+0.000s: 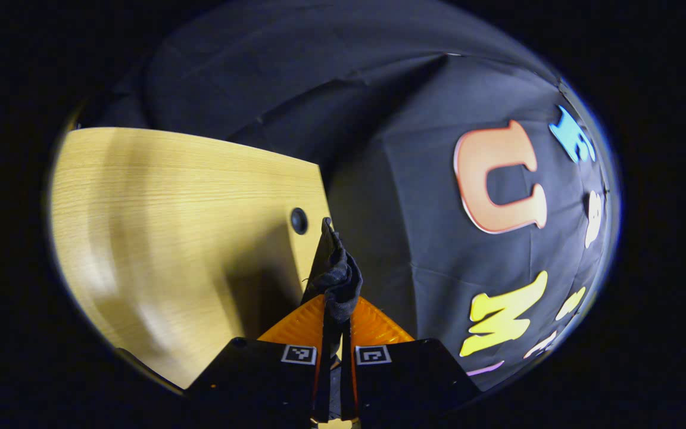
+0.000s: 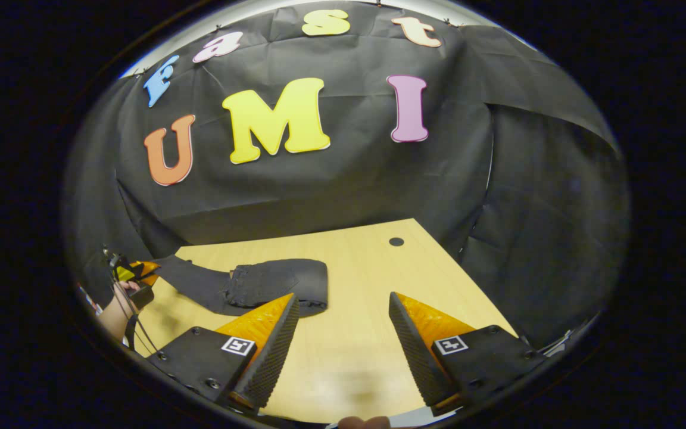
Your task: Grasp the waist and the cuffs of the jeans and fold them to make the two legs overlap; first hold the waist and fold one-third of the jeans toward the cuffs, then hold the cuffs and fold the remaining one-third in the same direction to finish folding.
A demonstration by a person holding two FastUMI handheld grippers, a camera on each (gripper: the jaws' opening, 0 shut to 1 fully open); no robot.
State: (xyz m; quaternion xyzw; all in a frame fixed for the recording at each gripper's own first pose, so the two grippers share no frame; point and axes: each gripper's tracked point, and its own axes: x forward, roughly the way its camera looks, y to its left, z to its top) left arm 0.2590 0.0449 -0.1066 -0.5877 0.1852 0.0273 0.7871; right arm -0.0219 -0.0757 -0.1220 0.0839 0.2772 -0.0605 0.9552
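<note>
Dark jeans (image 2: 259, 286) lie on the wooden table (image 2: 367, 280), partly folded, with the thick folded end toward the middle and a flat strip running left. At that left end the left gripper (image 2: 137, 272) pinches the cloth, held by a hand (image 2: 114, 310). In the left gripper view my left gripper (image 1: 337, 298) is shut on a bunched bit of the jeans' dark cloth (image 1: 336, 271), lifted above the table (image 1: 170, 226). My right gripper (image 2: 343, 313) stands open over the table, just right of the folded end, with nothing between its orange fingers (image 2: 265, 325).
A small round hole (image 2: 396, 241) sits near the table's far right corner; the same hole (image 1: 299, 220) shows by the table's edge in the left gripper view. Black cloth walls close the booth behind and to the sides.
</note>
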